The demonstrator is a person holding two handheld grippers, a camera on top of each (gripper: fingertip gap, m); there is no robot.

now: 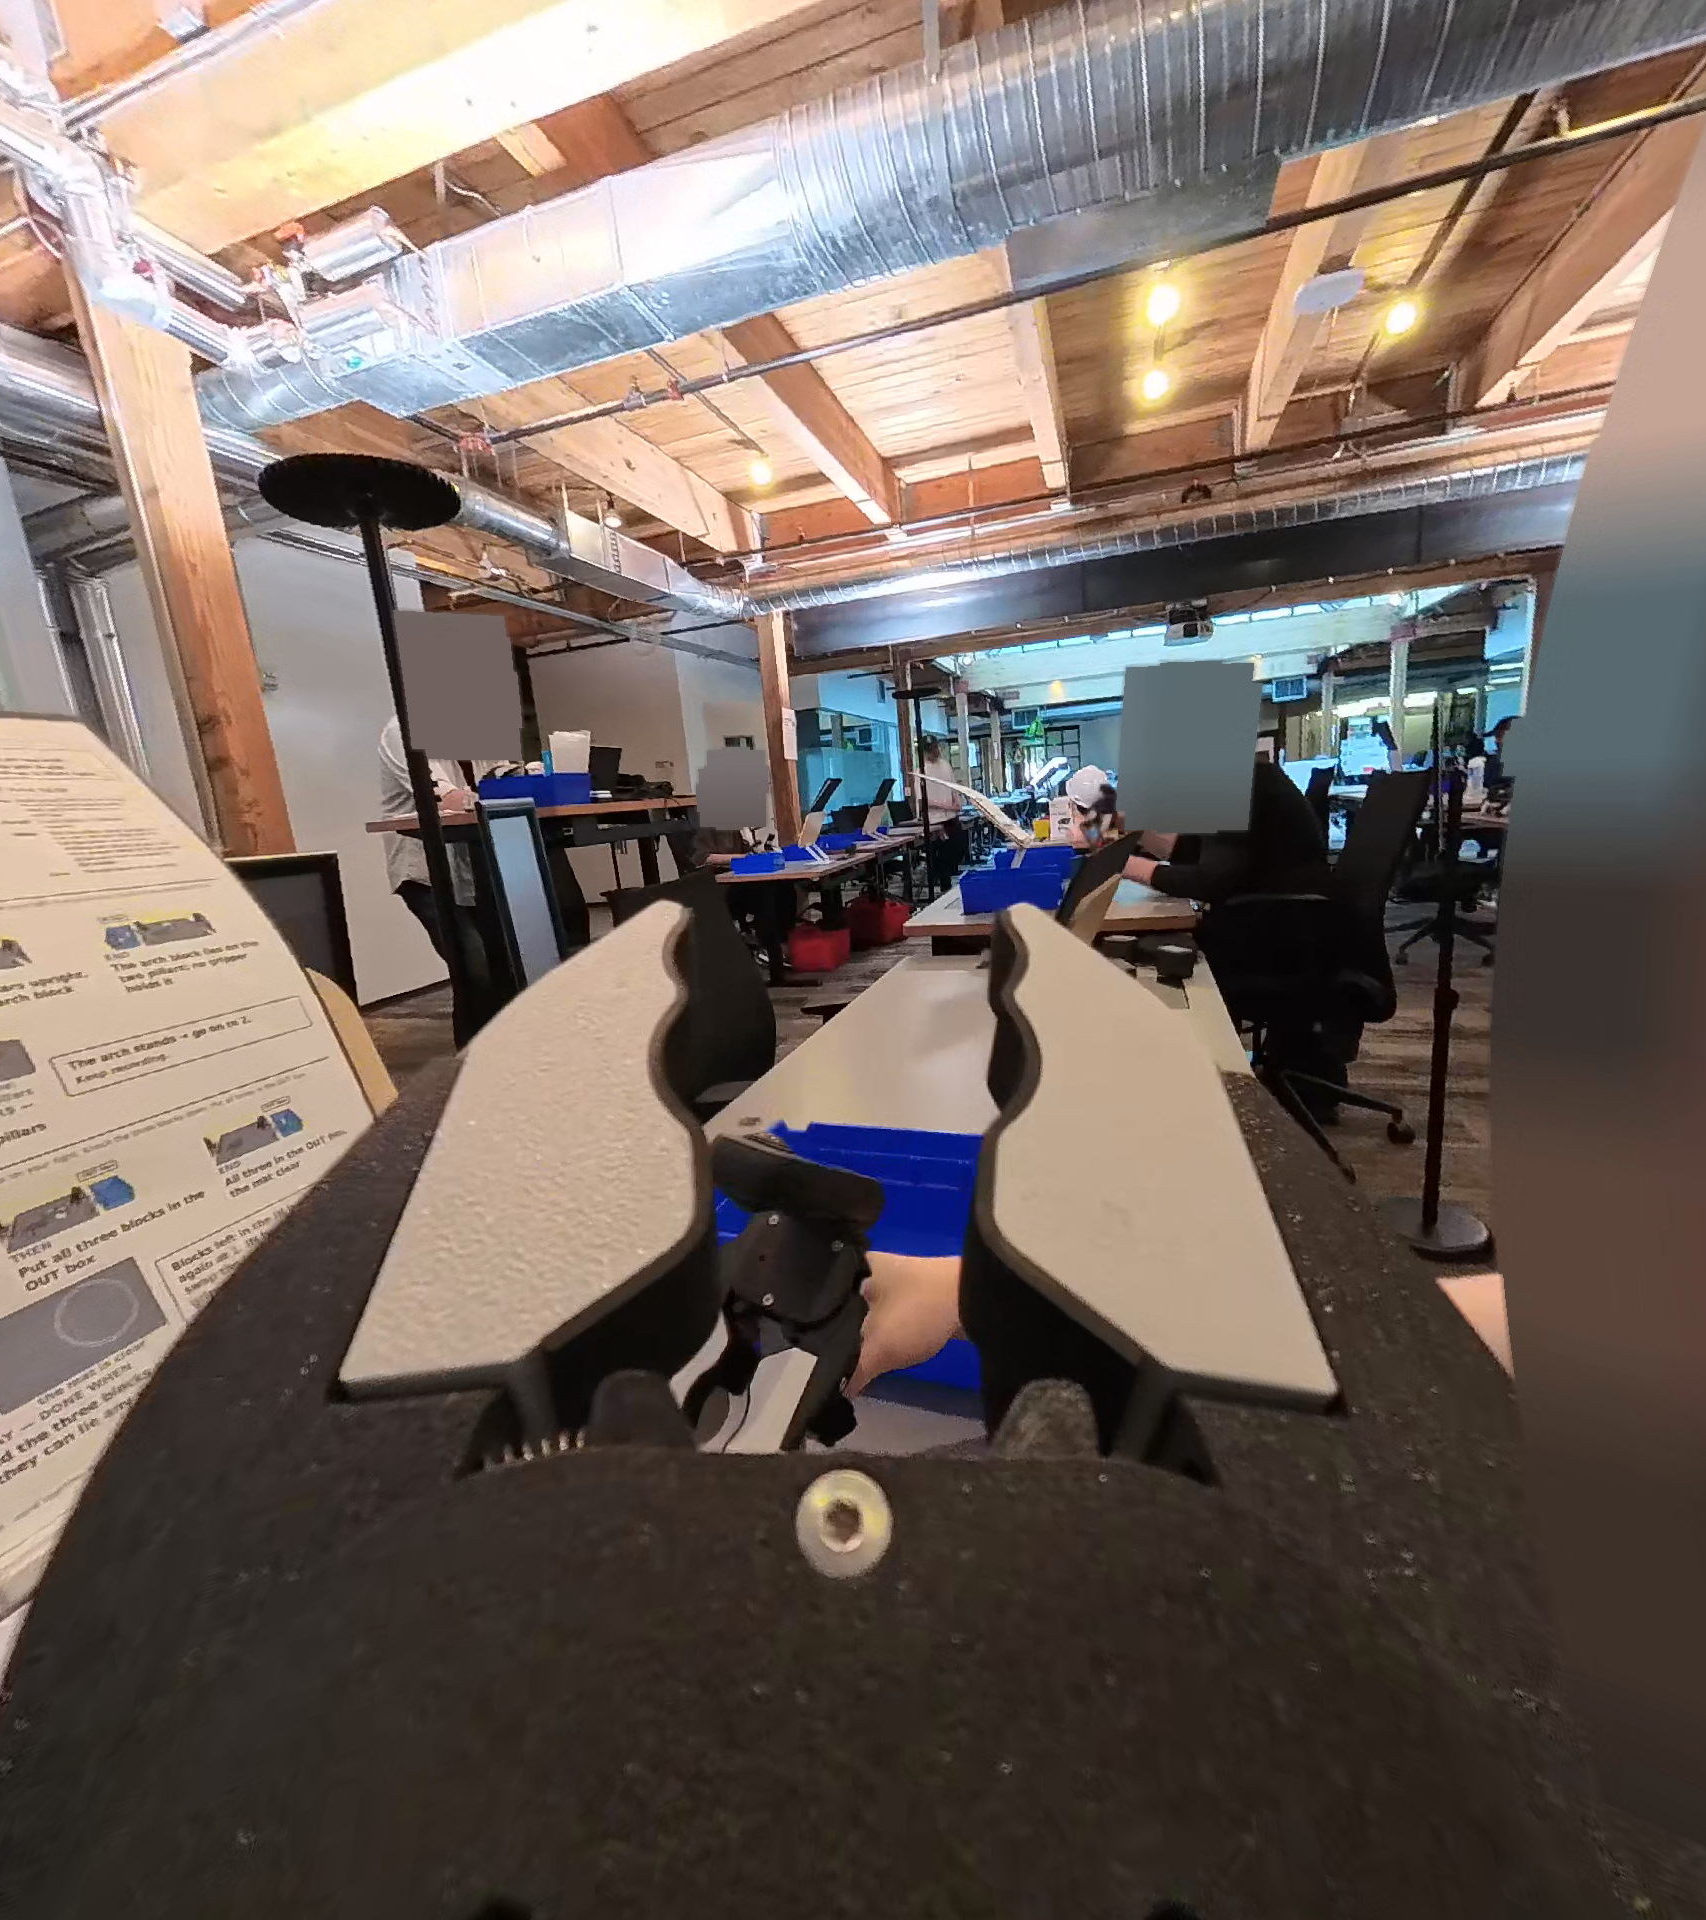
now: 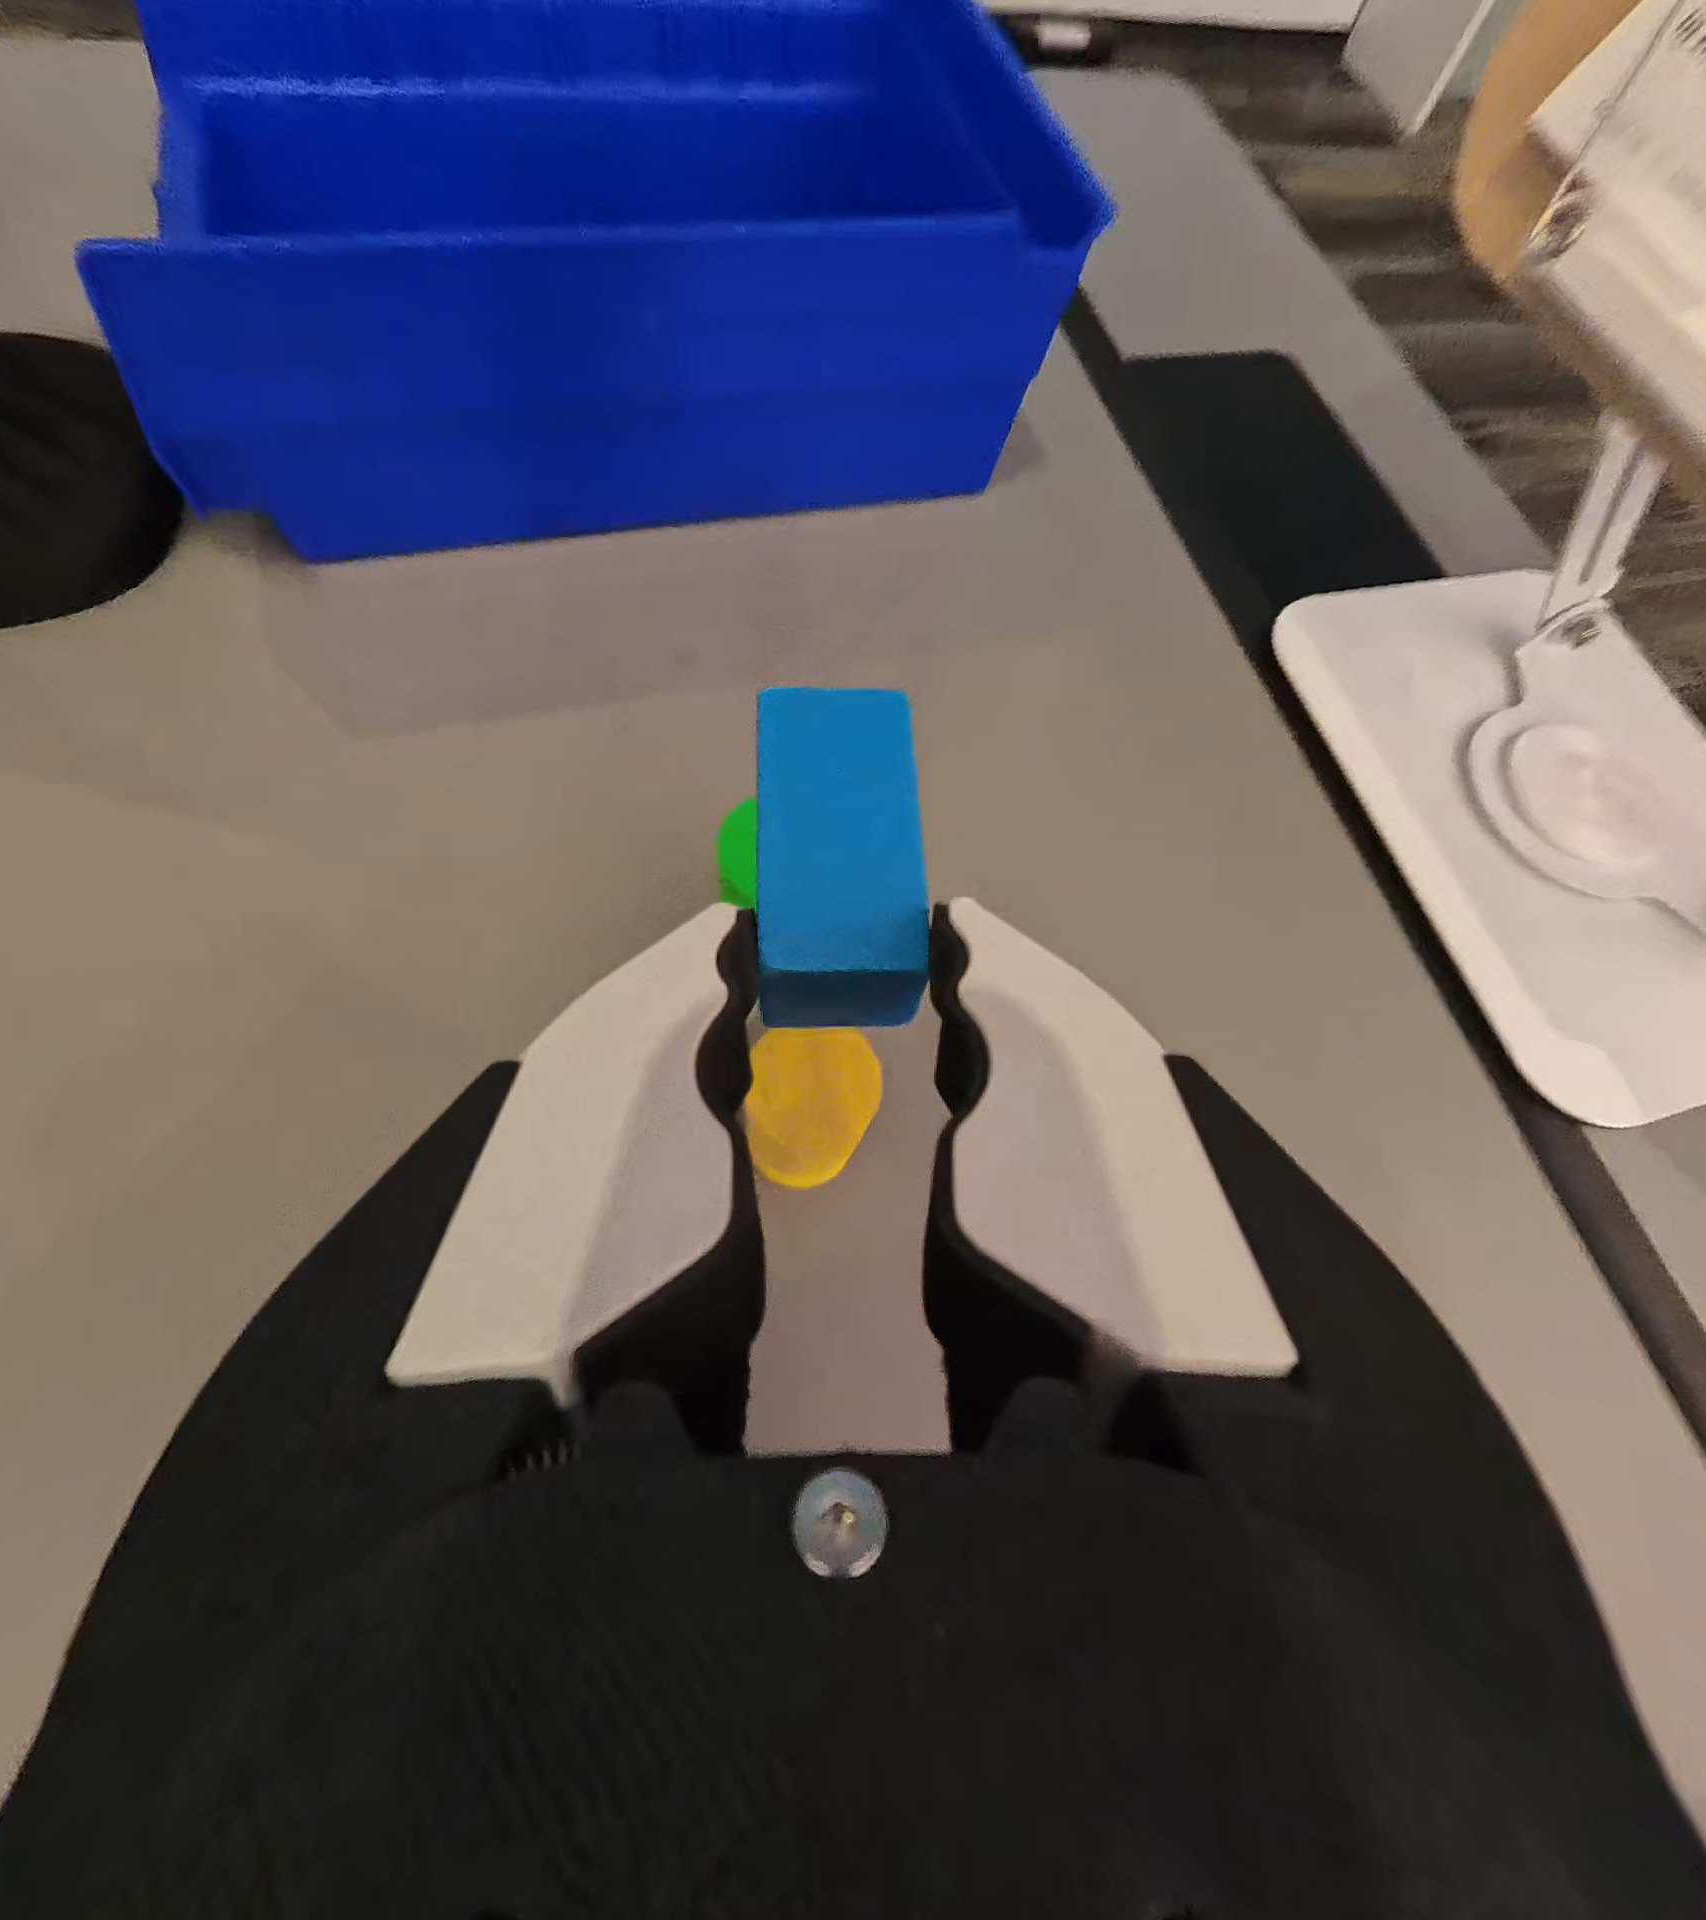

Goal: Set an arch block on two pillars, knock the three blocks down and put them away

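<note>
Fingers of the left gripper [image 1: 838,966] are standing wide apart with nothing between them, pointing out over a big room. An instruction sheet [image 1: 70,1091] is leaning at the left. Down between them, the right gripper [image 1: 792,1262] is showing in a hand [image 1: 906,1314] in front of a blue bin [image 1: 890,1174].

Fingers of the right gripper [image 2: 841,940] are sitting on both sides of the blue arch block [image 2: 836,842]; I cannot tell if they are squeezing it. A yellow pillar [image 2: 809,1107] is showing under its near end, a green pillar [image 2: 737,847] at its far left. The blue bin [image 2: 558,353] is sitting farther back on the grey worktop [image 2: 257,935]. A white stand base [image 2: 1514,821] is lying at the right.
</note>
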